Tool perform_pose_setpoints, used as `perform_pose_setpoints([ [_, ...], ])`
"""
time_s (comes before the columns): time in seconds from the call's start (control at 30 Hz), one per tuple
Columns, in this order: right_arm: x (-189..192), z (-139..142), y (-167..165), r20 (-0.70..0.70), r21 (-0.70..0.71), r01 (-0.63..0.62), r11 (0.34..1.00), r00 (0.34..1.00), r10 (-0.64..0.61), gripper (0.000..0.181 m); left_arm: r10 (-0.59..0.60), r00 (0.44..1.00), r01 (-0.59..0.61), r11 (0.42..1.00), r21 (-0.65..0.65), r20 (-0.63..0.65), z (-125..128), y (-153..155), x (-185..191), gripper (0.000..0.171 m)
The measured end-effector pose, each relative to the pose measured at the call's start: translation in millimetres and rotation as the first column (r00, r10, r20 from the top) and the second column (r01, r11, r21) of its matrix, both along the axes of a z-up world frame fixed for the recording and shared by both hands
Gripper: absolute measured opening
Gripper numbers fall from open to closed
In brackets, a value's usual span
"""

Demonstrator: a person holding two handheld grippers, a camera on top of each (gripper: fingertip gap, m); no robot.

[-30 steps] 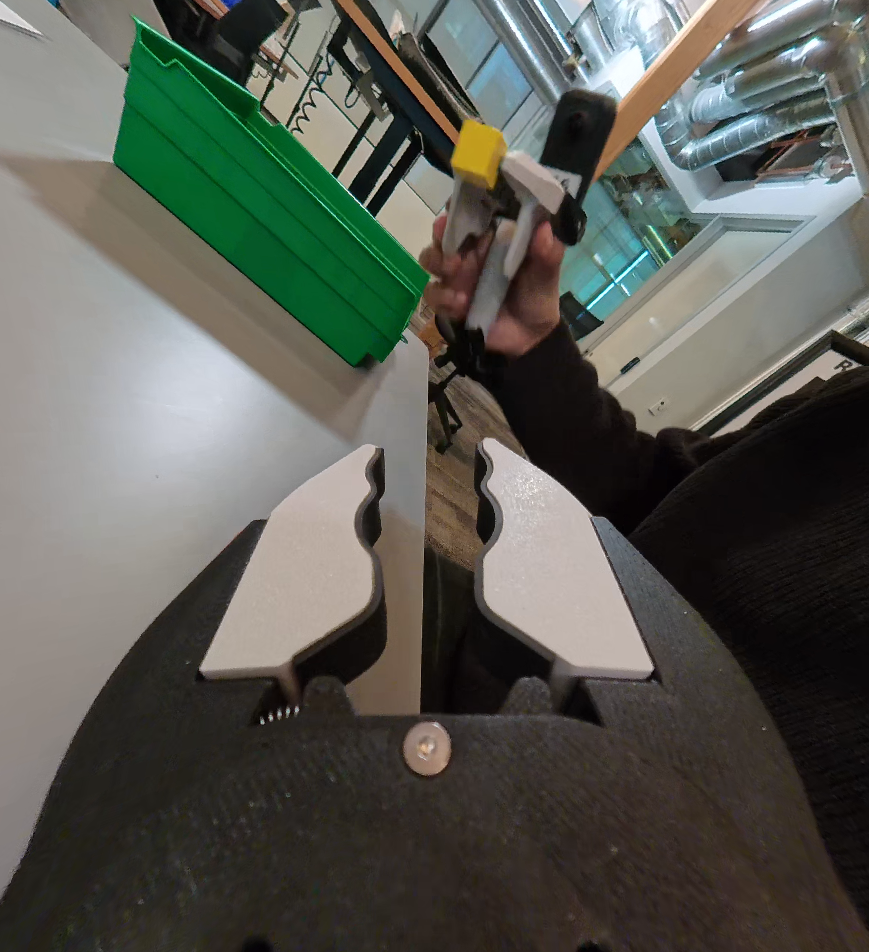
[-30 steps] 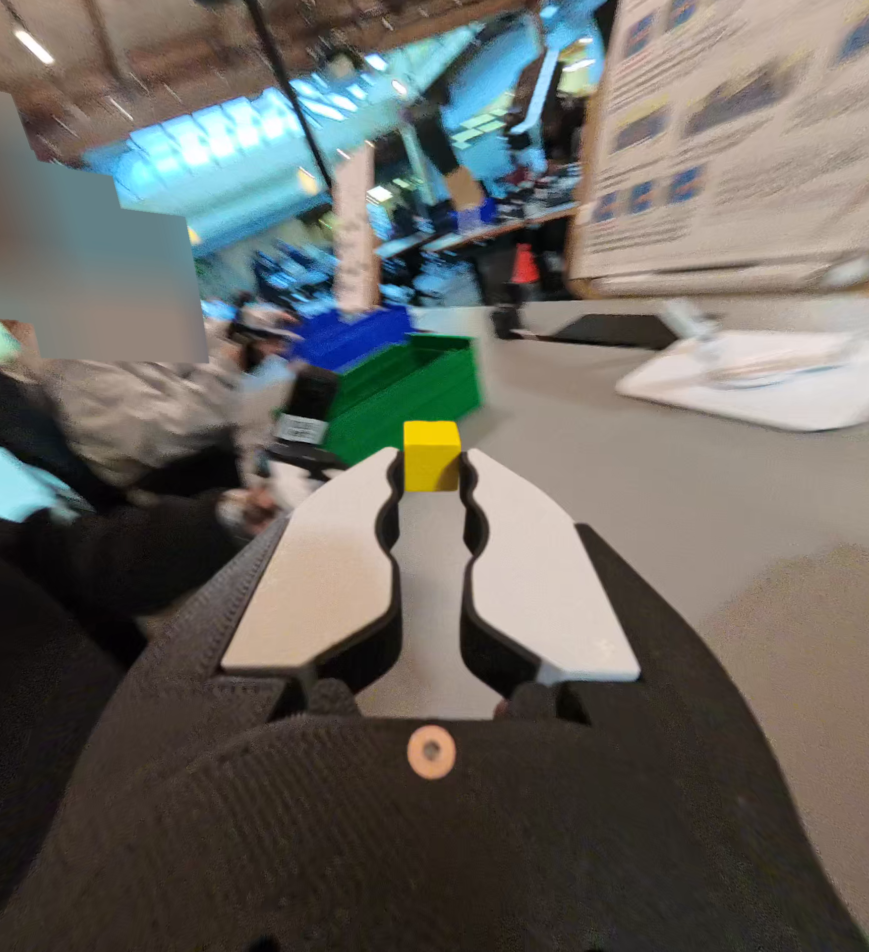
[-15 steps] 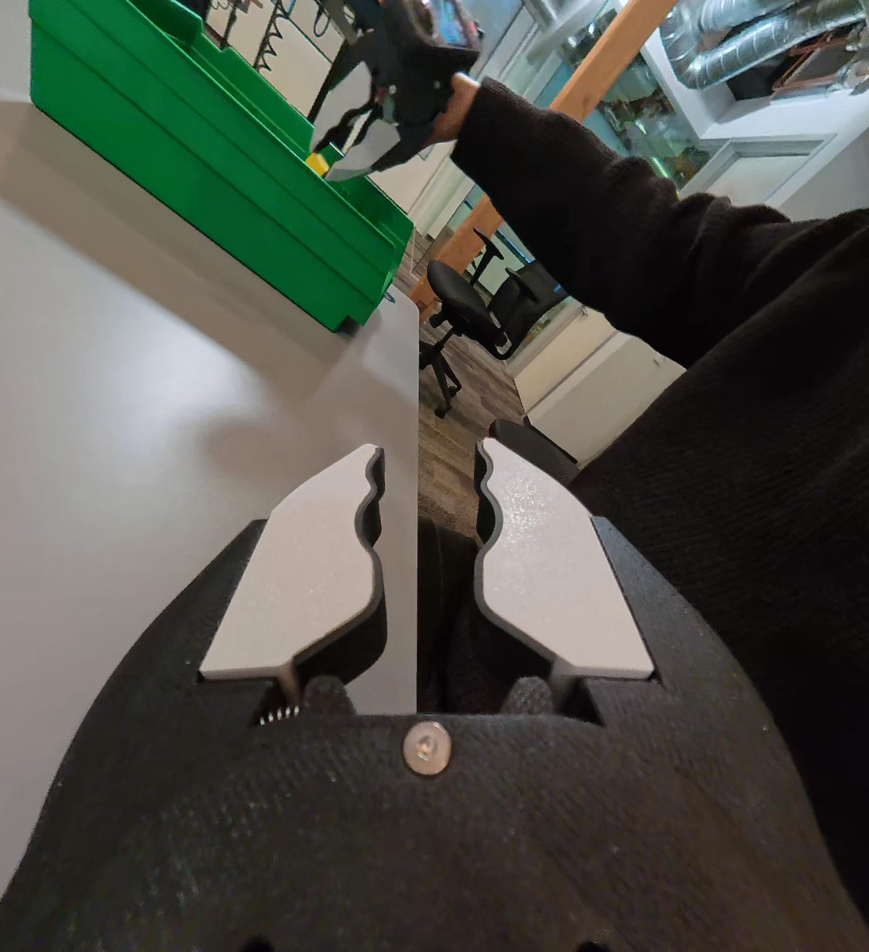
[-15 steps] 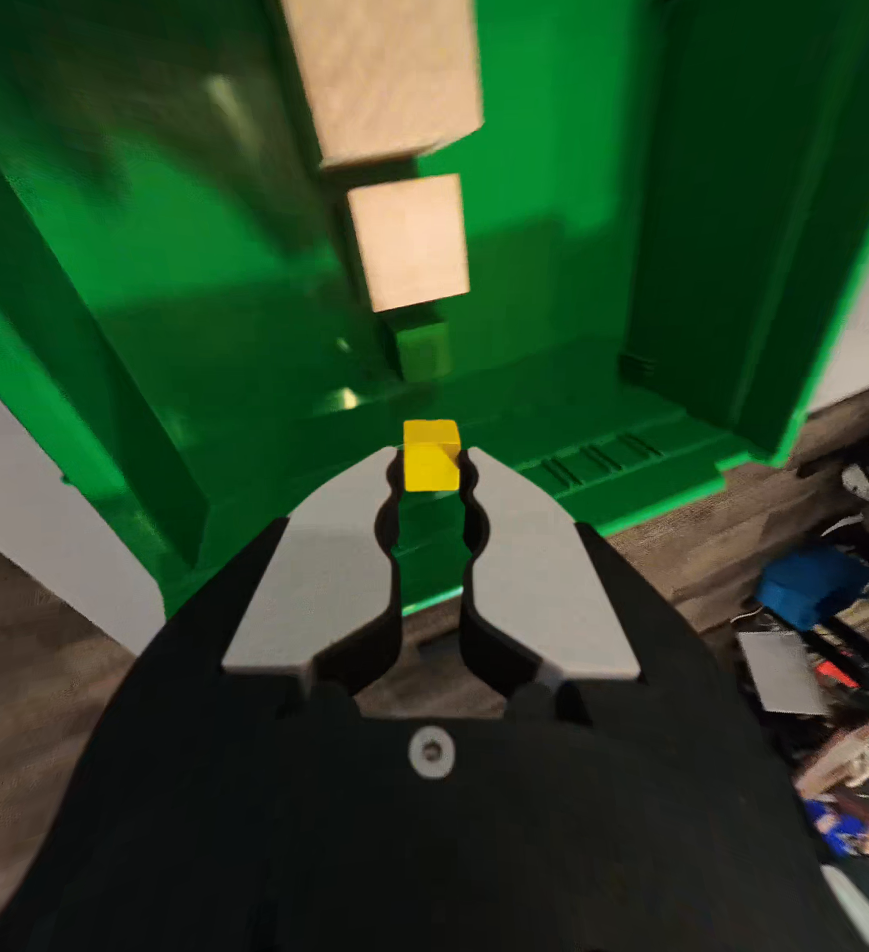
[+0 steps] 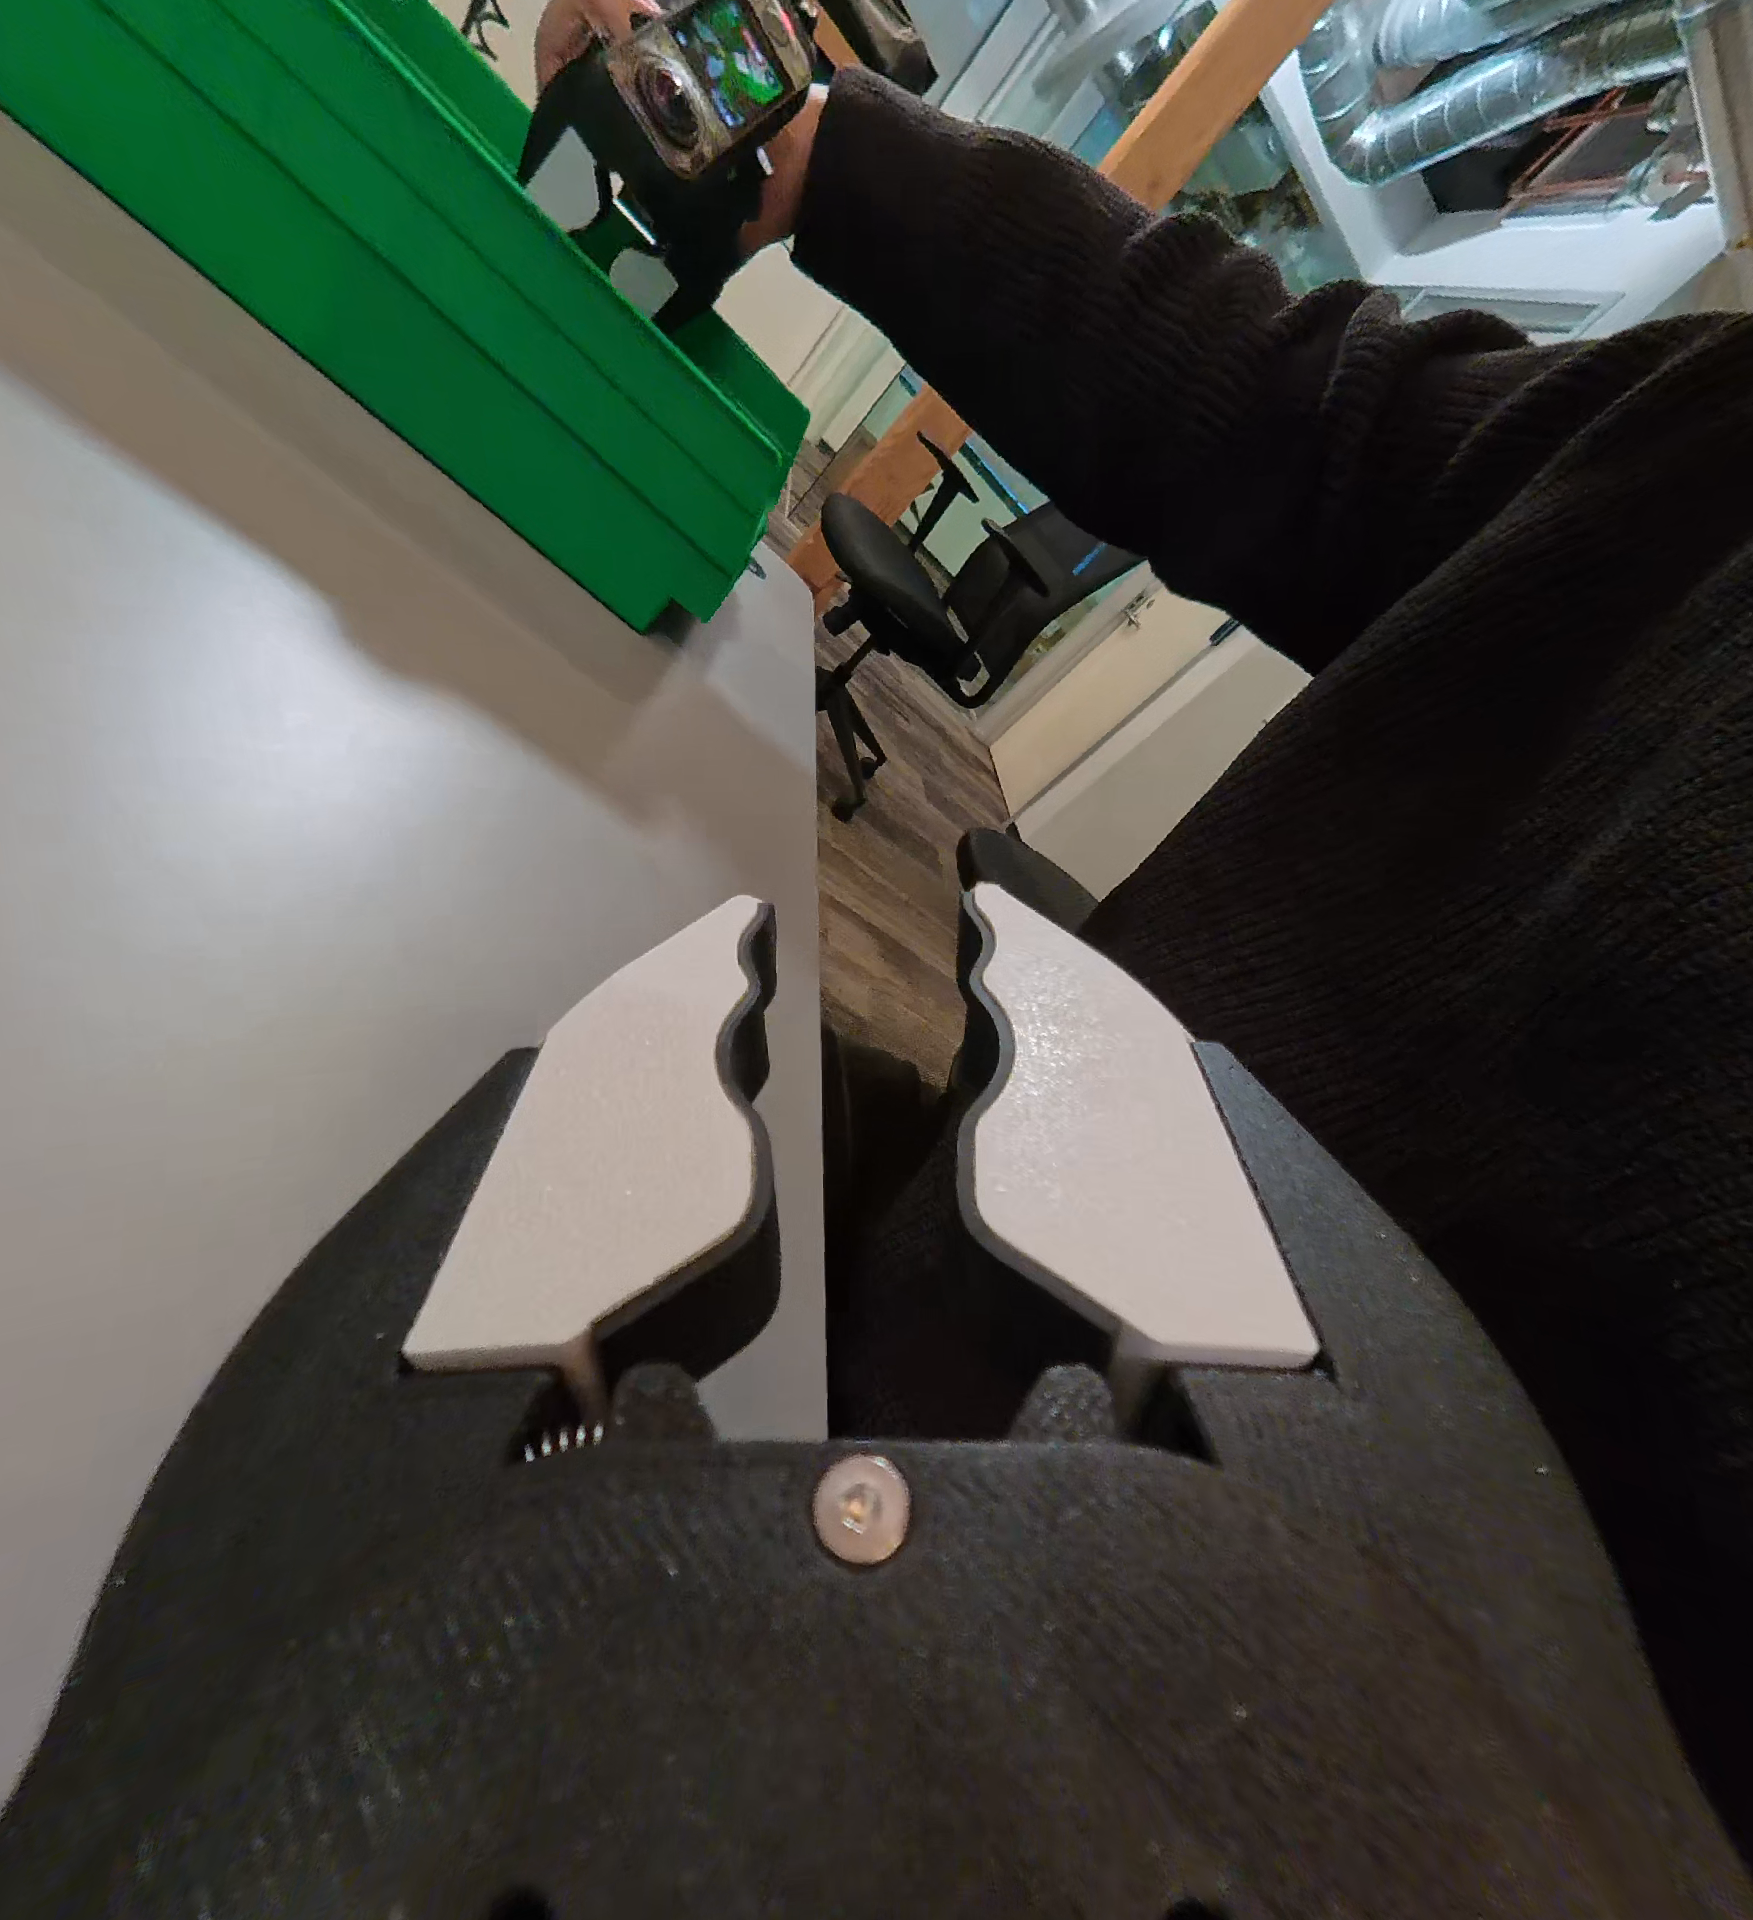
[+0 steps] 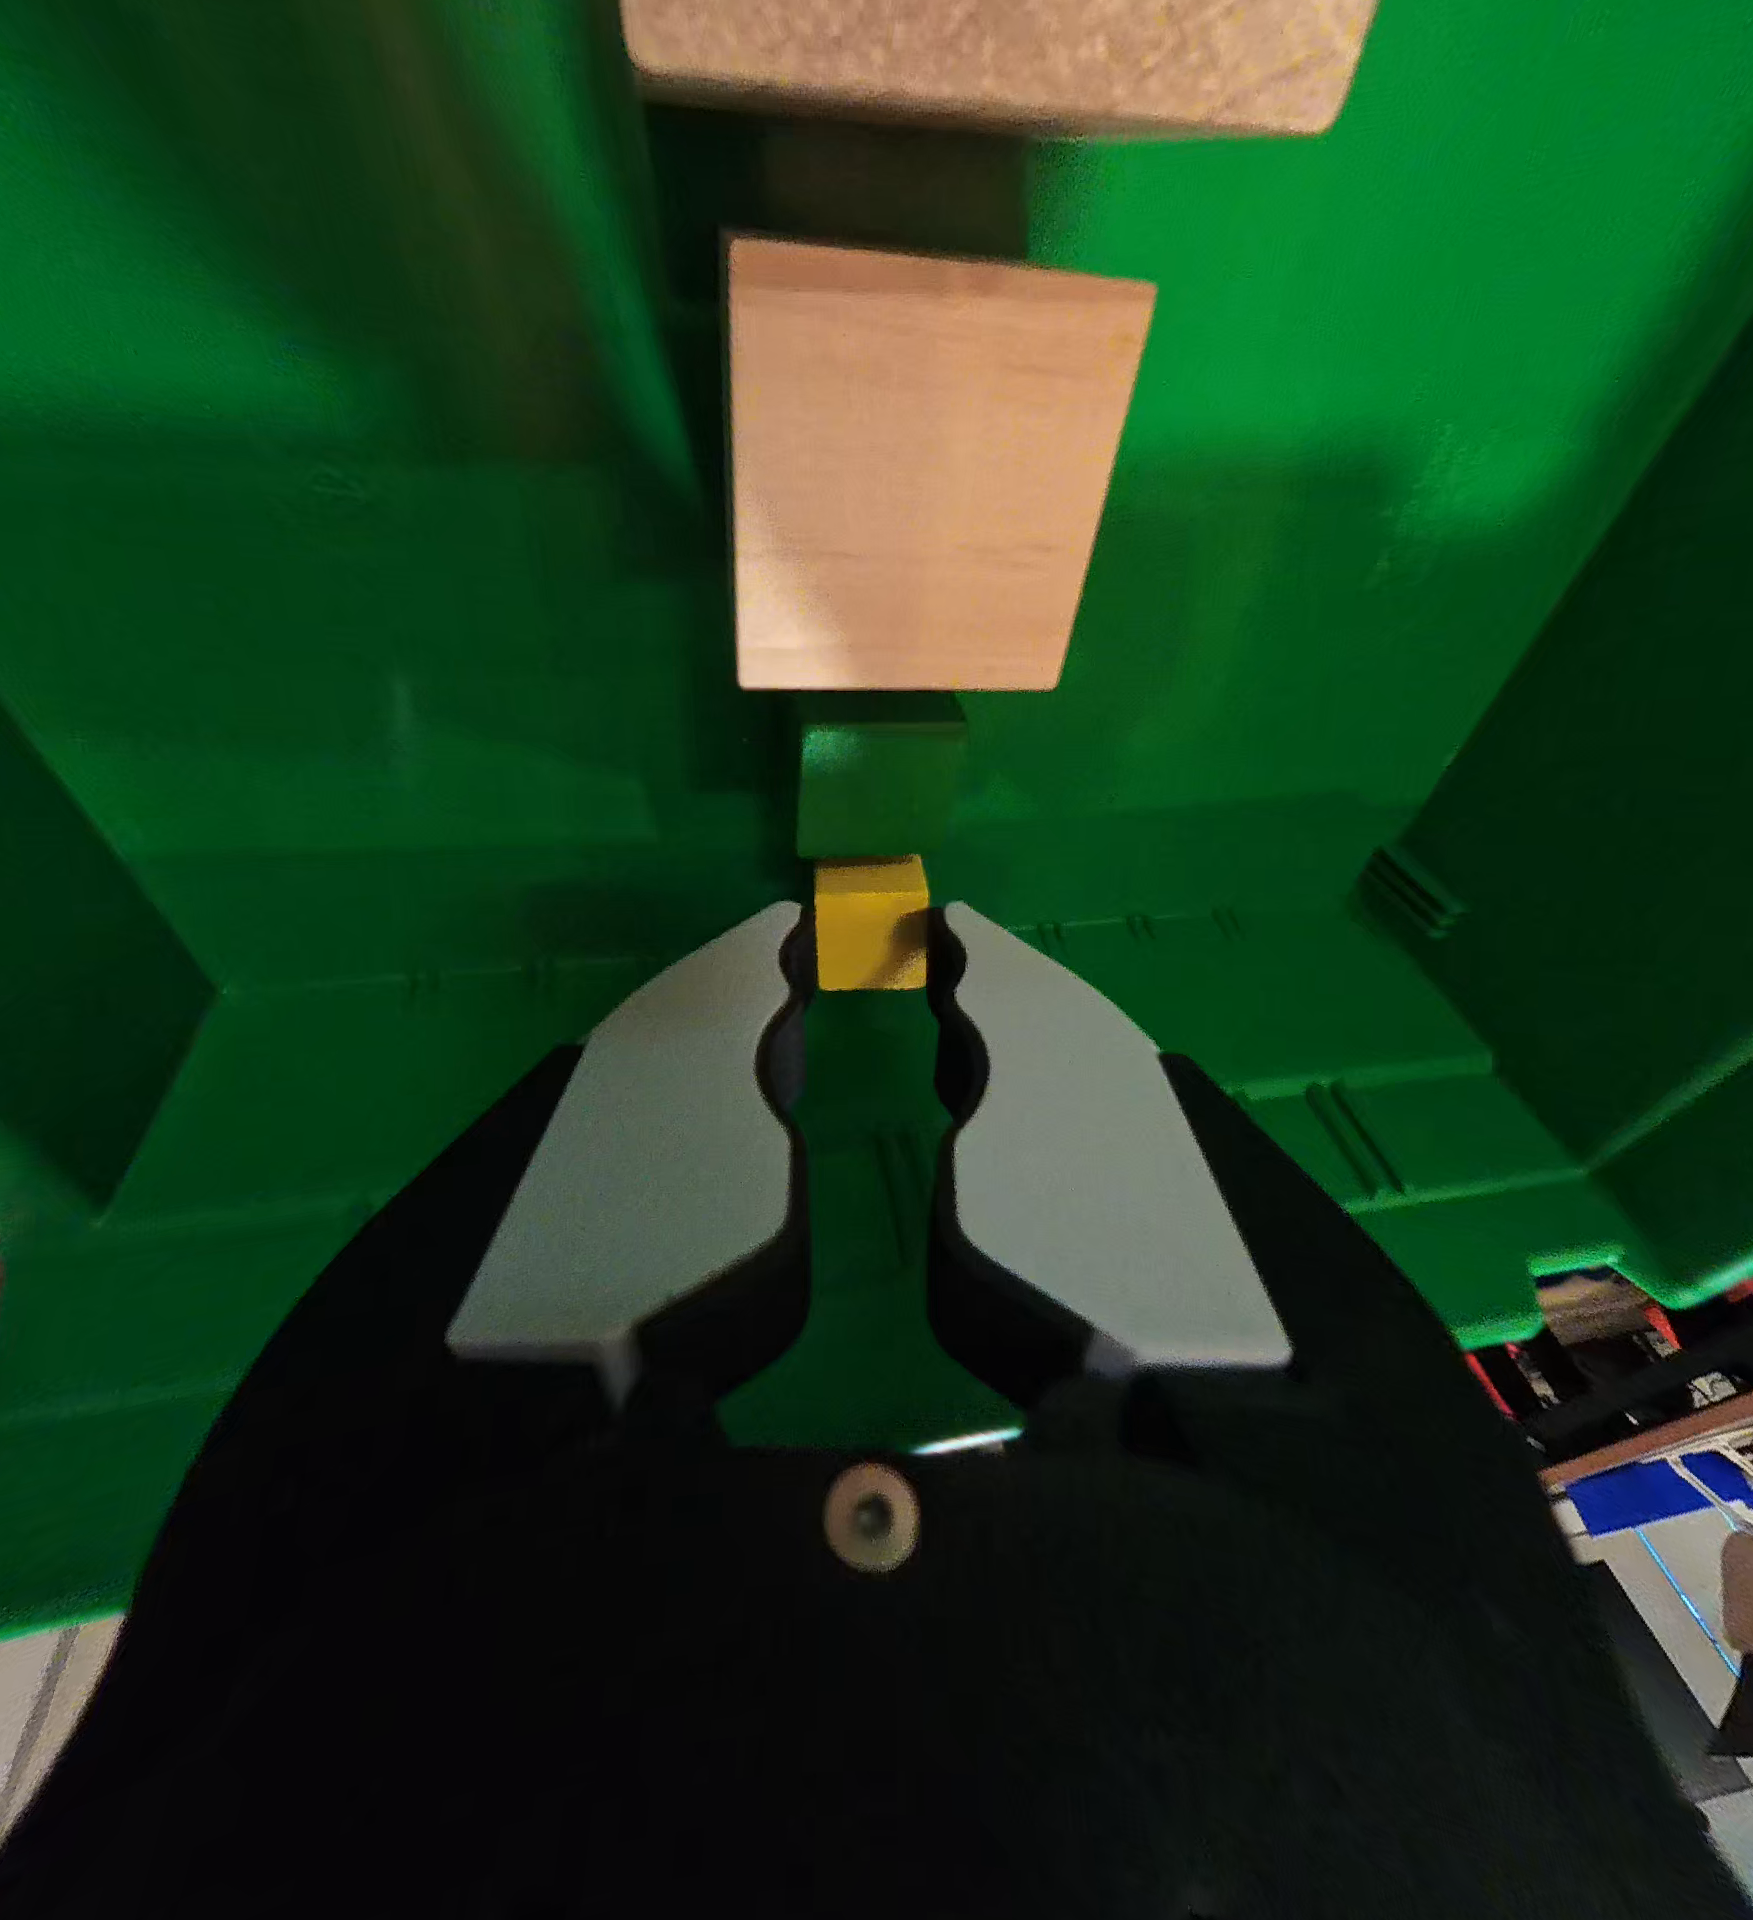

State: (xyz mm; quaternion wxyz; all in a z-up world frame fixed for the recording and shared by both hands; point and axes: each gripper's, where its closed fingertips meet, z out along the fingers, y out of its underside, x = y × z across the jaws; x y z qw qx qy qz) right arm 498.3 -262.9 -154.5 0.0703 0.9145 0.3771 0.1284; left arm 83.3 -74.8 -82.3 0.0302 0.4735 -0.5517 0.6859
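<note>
The right claw point(image 6: 870, 940) is clenched on a small yellow cube point(image 6: 869, 925), pinching it between its tips and pointing down into the open green plastic bin point(image 6: 1474, 468). Just beyond the cube, inside the bin, sits a small green cube point(image 6: 877, 790), then a pale wooden block point(image 6: 919, 478), and a larger pale wooden block point(image 6: 986, 62) at the top edge; whether the yellow cube touches the green one is hard to tell.

The left claw point(image 5: 867, 935) hangs released and empty, its jaws apart, over the near edge of the pale grey desk point(image 5: 228, 831), well away from the bin. From its side I can see a black-sleeved arm point(image 5: 1059, 312) reaching over the bin, with wooden flooring point(image 5: 882, 914) and a black office chair point(image 5: 913, 592) beyond the desk.
</note>
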Motion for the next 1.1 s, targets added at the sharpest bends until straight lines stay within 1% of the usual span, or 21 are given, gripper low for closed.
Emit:
perform_pose_setpoints([
  [0.1, 0, -4, -1, -0.013, -0.012, 0.005, 1.000, 1.000, -0.005, 0.021, 0.033, 0.999, -0.033, 0.999, -0.002, 0.003, -1, 6, 4, 0.033],
  [0.2, -2, -7, -1, -0.029, -0.019, 0.012, 1.000, 0.999, -0.013, 0.021, 0.048, 0.999, -0.048, 0.998, -0.033, 0.003, 2, 11, 5, 0.033],
  [0.33, 1, -8, 0, -0.008, -0.011, -0.002, 1.000, 1.000, 0.002, 0.022, 0.065, 0.998, -0.065, 0.997, -0.045, 0.004, 3, 15, 6, 0.033],
  [0.5, 0, -9, -2, -0.012, -0.023, 0.022, 1.000, 1.000, -0.022, 0.022, 0.061, 0.998, -0.061, 0.997, -0.046, 0.004, 3, 14, 6, 0.033],
  [0.67, 1, -6, 0, -0.001, -0.010, 0.009, 1.000, 1.000, -0.009, 0.022, 0.059, 0.998, -0.059, 0.997, -0.047, 0.006, 4, 14, 5, 0.033],
  [0.8, 3, -5, -3, 0.017, -0.029, 0.040, 0.999, 0.999, -0.040, 0.022, 0.060, 0.998, -0.059, 0.997, -0.048, 0.009, 5, 14, 5, 0.033],
  [1.1, 7, -9, -5, 0.059, -0.081, 0.042, 0.996, 0.998, -0.038, 0.022, 0.058, 0.998, -0.057, 0.997, -0.049, 0.013, 6, 14, 4, 0.032],
])
